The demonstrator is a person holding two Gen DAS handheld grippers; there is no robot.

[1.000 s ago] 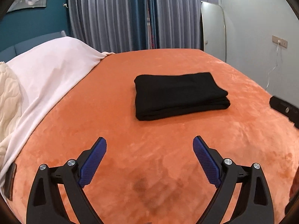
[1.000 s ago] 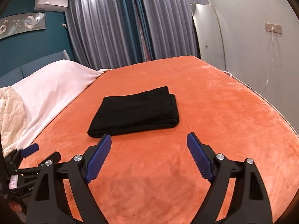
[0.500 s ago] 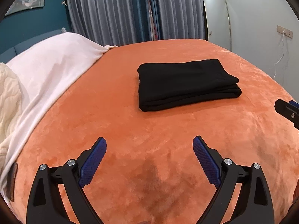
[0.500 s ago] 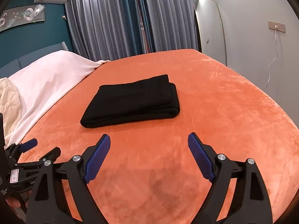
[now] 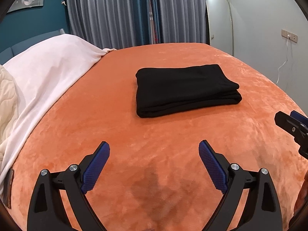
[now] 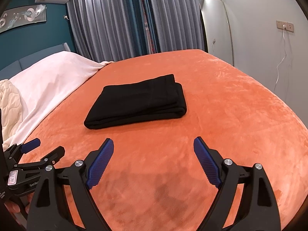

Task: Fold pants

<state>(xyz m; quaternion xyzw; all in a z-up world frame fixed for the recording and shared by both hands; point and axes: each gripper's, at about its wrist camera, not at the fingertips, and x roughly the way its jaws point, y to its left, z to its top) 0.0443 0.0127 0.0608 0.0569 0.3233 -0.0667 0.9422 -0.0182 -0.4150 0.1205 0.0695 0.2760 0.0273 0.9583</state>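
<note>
The black pants lie folded into a compact rectangle on the orange blanket; they also show in the right wrist view. My left gripper is open and empty, held well short of the pants. My right gripper is open and empty, also short of the pants. The right gripper's tip shows at the right edge of the left wrist view. The left gripper shows at the lower left of the right wrist view.
A white sheet and a cream quilt cover the bed's left side. Grey curtains hang behind. A mirror leans on the right wall, with a socket and cable.
Both grippers have pulled back and tilted a little; the folded pants sit slightly farther and higher in both views. Both jaws stay open.
</note>
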